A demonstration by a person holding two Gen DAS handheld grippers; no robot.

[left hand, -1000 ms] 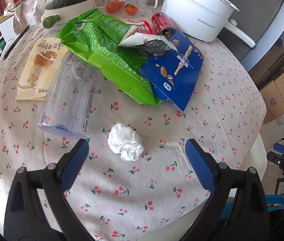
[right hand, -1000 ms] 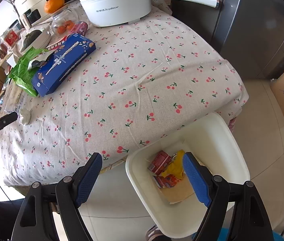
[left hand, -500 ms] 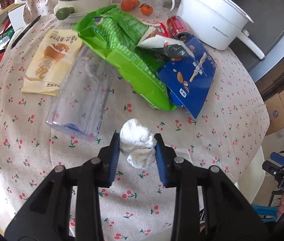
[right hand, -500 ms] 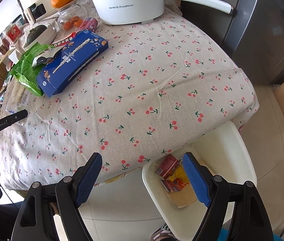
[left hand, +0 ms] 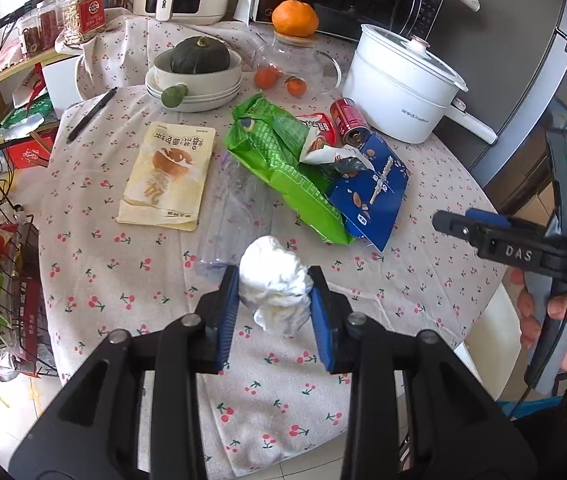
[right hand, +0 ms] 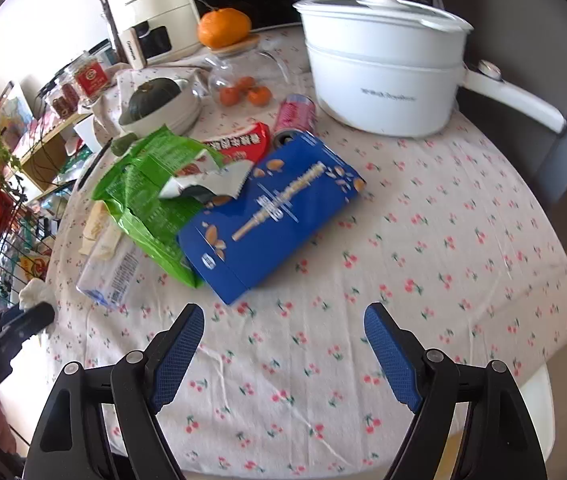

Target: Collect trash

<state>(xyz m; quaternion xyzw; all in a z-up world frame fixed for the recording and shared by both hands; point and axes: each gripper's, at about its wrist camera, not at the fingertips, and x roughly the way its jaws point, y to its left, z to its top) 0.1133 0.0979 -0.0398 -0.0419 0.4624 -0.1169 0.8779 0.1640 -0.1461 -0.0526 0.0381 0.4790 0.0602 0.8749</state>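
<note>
Left wrist view, grip: the left gripper (left hand: 274, 304) has its blue pads pinching the crumpled tissue (left hand: 273, 280) from both sides; the wad bulges above the pads and a tail hangs below.
Left wrist view, tissue's place: it is held on the near side of the green bag (left hand: 283, 168), over the cherry-print tablecloth (left hand: 123, 280); whether it is clear of the cloth I cannot tell.
Left wrist view, other trash: beyond the tissue lie a clear plastic bottle (left hand: 239, 204), a cream snack pouch (left hand: 167, 176), a blue almond box (left hand: 371, 192) partly overlapping the green bag, and a red can (left hand: 349, 118) behind it.
Left wrist view, doing it well: keep the squeeze steady (tissue is soft and compresses, so a slack grip could let it slip) and lift it well clear of the bottle before carrying it off.

Right wrist view, fingers: the right gripper (right hand: 283, 354) is spread wide and holds nothing, hovering over bare cloth near the blue almond box.
Right wrist view, likely next: that box looks the closest piece for this hand; the frame is blurred.
</note>
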